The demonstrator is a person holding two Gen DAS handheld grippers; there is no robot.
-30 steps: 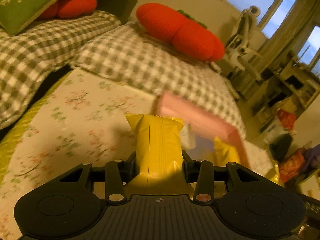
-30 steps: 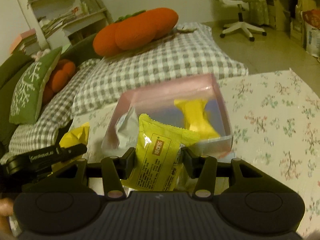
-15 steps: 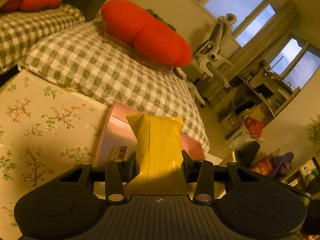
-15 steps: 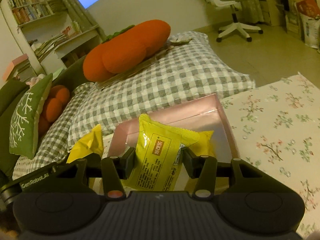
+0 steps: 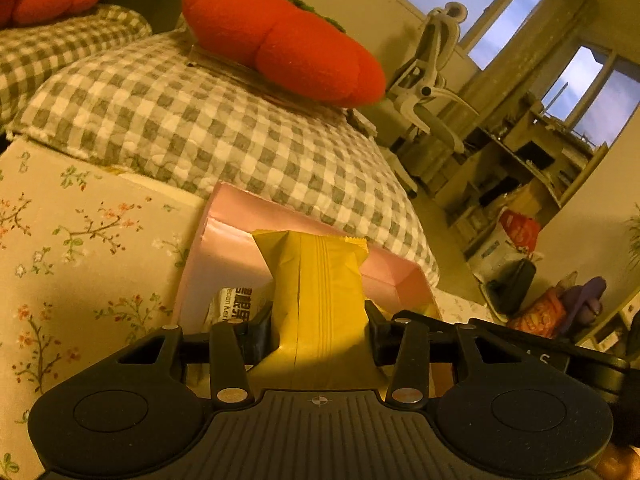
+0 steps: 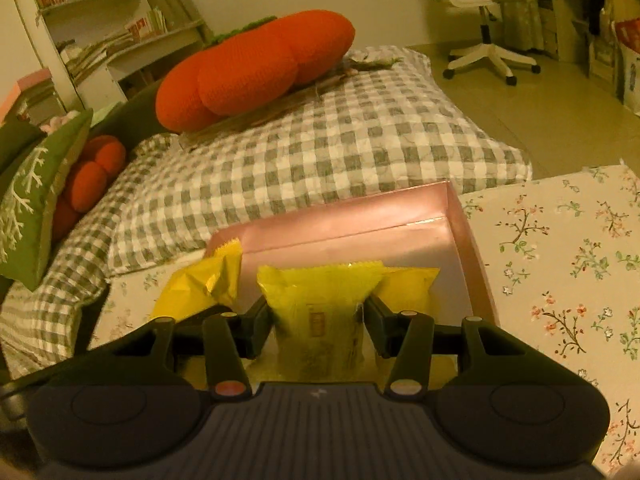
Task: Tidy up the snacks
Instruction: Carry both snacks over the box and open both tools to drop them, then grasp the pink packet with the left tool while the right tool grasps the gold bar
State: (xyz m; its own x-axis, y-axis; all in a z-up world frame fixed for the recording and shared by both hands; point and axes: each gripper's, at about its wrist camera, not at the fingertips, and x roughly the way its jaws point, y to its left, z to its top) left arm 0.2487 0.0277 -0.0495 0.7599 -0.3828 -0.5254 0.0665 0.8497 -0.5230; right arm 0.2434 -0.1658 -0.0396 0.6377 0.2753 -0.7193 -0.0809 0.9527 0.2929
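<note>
Because both packets belong in the pink box (image 6: 468, 236), each gripper, left gripper (image 5: 320, 330) and right gripper (image 6: 318, 320), poises above it, fingers pinching a yellow packet (image 5: 318, 292) and a yellow-green packet (image 6: 320, 304).

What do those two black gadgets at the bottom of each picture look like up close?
Both are matte black plastic. The left gripper and right gripper each have a ribbed central body with a small crosshair mark, two round dished pads at the sides, angular linkage arms with silvery and reddish rivets, and short black fingers. No cables or sleeves show.
</note>
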